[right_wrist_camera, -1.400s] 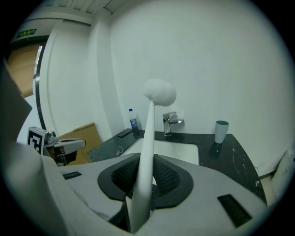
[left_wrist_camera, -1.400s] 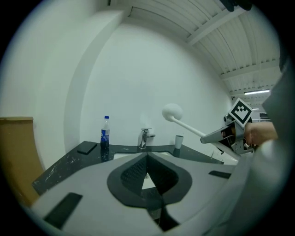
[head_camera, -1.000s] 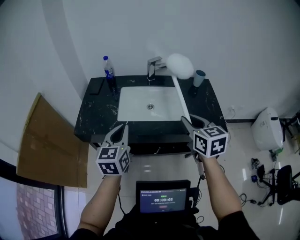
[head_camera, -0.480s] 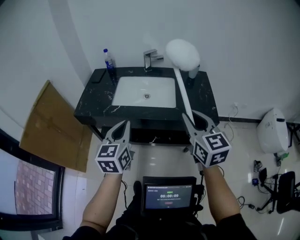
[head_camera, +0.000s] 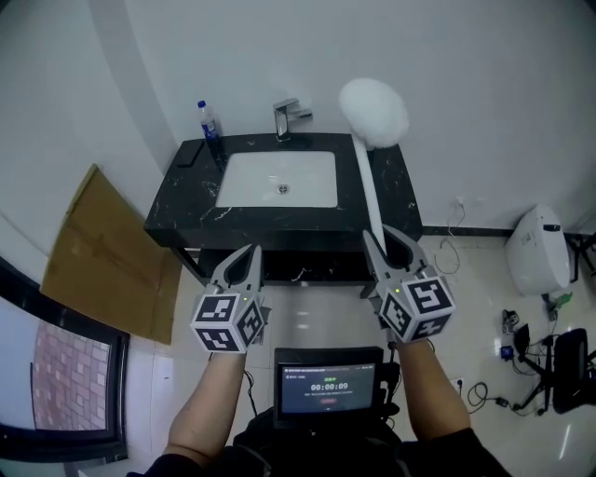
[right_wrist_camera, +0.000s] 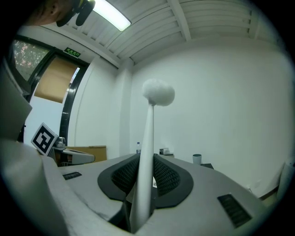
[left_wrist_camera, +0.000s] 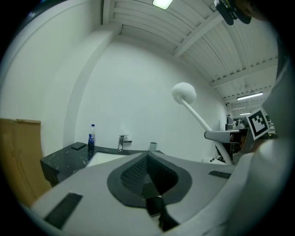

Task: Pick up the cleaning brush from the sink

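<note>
The left gripper (head_camera: 248, 253) hangs in front of the counter (head_camera: 182, 212), jaws closed together on nothing. Right of the sink (head_camera: 251, 182), the cleaning brush (head_camera: 367, 182) is raised in the air, its handle clamped between the right gripper's (head_camera: 384, 244) jaws.

We stood in a room with plain white walls (head_camera: 484, 84) and a glossy pale floor (head_camera: 475, 298), facing a black marbled vanity counter (head_camera: 186, 210) set against the far wall. To its left a brown cardboard sheet (head_camera: 102, 252) leaned on the wall near a dark-framed window (head_camera: 65, 373) that showed brick, while a white appliance (head_camera: 537, 252) and loose cables (head_camera: 484, 391) lay on the floor at the right. Overhead, a ribbed white ceiling (left_wrist_camera: 138, 18) carried a long lit lamp (right_wrist_camera: 110, 14).
</note>
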Demonstrator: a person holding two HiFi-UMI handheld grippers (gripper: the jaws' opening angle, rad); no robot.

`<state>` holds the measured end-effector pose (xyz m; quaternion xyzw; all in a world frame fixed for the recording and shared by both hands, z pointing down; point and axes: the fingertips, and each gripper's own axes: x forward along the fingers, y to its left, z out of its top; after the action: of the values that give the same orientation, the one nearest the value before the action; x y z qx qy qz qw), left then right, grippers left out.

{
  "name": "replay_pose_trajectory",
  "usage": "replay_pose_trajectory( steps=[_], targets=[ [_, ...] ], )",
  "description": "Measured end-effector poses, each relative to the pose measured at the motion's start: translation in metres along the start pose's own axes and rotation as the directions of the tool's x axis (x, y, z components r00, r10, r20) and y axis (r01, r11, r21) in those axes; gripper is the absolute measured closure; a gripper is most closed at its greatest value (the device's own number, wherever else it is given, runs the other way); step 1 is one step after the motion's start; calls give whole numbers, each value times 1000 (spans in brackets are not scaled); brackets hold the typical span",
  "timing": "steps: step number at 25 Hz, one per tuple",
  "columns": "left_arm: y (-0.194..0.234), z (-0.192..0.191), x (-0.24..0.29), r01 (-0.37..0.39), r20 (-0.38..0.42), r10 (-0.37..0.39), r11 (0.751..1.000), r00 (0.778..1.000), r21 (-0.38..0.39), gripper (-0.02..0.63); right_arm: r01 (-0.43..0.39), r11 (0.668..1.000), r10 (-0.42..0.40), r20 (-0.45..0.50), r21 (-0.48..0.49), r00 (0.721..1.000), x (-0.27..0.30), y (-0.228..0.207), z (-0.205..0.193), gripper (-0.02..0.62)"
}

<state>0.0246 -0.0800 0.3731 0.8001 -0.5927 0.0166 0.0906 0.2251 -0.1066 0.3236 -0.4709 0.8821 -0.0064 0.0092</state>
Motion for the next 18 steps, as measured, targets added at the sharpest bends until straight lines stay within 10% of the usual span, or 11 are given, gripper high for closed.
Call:
replay_pose_trajectory(
  steps=[18],
  targets=[
    [-7, 9, -5, 31, 10, -31, 999, 999, 39, 606, 82, 997, -81, 61, -14, 995, -29, -2, 6, 526]
  ],
)
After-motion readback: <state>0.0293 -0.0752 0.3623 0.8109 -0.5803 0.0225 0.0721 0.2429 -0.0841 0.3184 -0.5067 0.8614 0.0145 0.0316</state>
